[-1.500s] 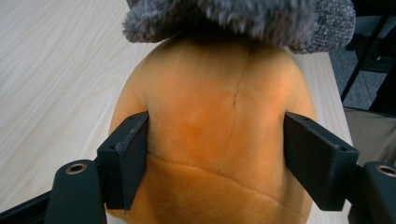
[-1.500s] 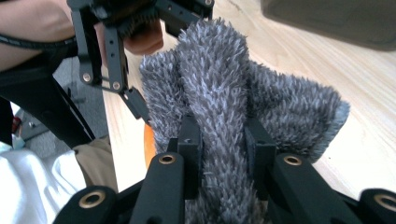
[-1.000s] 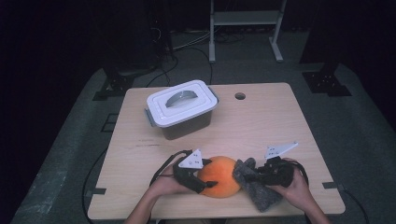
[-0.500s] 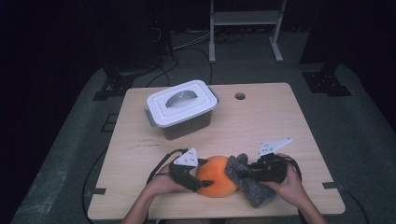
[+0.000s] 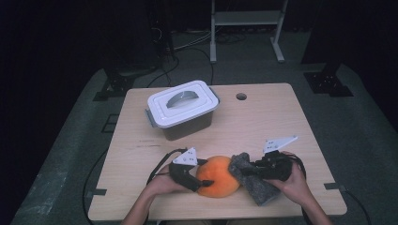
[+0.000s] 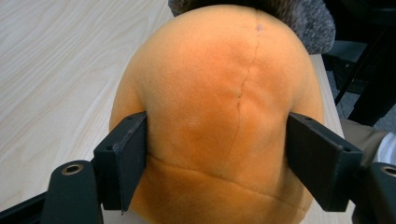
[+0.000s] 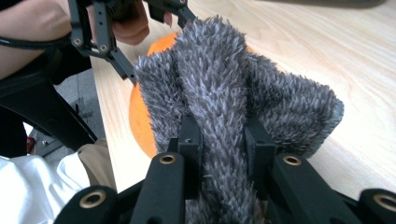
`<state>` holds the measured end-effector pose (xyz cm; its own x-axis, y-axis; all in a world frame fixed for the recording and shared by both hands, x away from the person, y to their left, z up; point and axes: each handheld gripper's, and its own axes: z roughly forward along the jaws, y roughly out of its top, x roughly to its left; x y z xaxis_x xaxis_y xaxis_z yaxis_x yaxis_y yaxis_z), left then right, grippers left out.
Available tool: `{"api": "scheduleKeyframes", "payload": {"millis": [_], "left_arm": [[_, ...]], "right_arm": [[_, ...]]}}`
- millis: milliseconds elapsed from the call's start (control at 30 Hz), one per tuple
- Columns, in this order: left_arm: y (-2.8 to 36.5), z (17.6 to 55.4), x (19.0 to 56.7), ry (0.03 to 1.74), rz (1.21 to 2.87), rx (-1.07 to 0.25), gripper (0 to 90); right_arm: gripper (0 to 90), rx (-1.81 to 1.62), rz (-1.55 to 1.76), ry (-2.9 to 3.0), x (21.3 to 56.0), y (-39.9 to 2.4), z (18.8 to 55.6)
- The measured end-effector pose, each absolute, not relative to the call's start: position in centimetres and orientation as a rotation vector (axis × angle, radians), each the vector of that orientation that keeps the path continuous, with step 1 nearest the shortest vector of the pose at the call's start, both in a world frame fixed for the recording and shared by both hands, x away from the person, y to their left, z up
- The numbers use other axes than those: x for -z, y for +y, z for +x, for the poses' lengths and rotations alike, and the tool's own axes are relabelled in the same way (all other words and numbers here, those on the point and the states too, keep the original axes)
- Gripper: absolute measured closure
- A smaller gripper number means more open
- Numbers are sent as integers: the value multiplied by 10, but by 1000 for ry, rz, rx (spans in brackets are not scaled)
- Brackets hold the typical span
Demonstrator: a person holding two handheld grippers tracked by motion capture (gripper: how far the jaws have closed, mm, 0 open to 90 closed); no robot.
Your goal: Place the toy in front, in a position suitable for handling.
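Orange plush (image 5: 217, 176): near front edge of bench (image 5: 263, 122), between both hands. Clamped across its width by left tool (image 5: 199, 179), pads (image 6: 125, 156) pressed into soft sides; likely so held to keep it steady for wiping. Seam running up the middle, facing left tool's camera.

Grey cloth (image 5: 253, 180): fuzzy, bunched, touching plush on its right side. Pinched in a fold by right tool (image 7: 223, 140), jaws nearly together on the pile; loose end spread on bench.

Lidded bin (image 5: 182, 108): white lid with handle, farther back on left half, well apart from plush.

Bench: pale wood grain, round hole near far edge. Room: dark, grey floor, cables, stand legs behind.
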<state>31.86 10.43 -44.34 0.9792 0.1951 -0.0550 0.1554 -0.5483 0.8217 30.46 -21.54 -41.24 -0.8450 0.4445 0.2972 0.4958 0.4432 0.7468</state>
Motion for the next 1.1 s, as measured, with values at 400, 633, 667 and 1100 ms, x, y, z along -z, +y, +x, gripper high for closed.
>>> {"api": "scheduleKeyframes", "payload": {"millis": [400,633,667,1100], "left_arm": [[104,319,443,252,2165,-49,240],[85,305,432,175,2221,-134,231],[85,305,432,175,2221,-134,229],[85,312,430,268,2224,-80,107]], "right_arm": [[722,1292,-944,-2579,438,-239,296],[722,1443,-825,-2587,398,-218,301],[722,1441,-793,-2606,394,-209,301],[723,1348,-775,-2674,411,-204,294]]}}
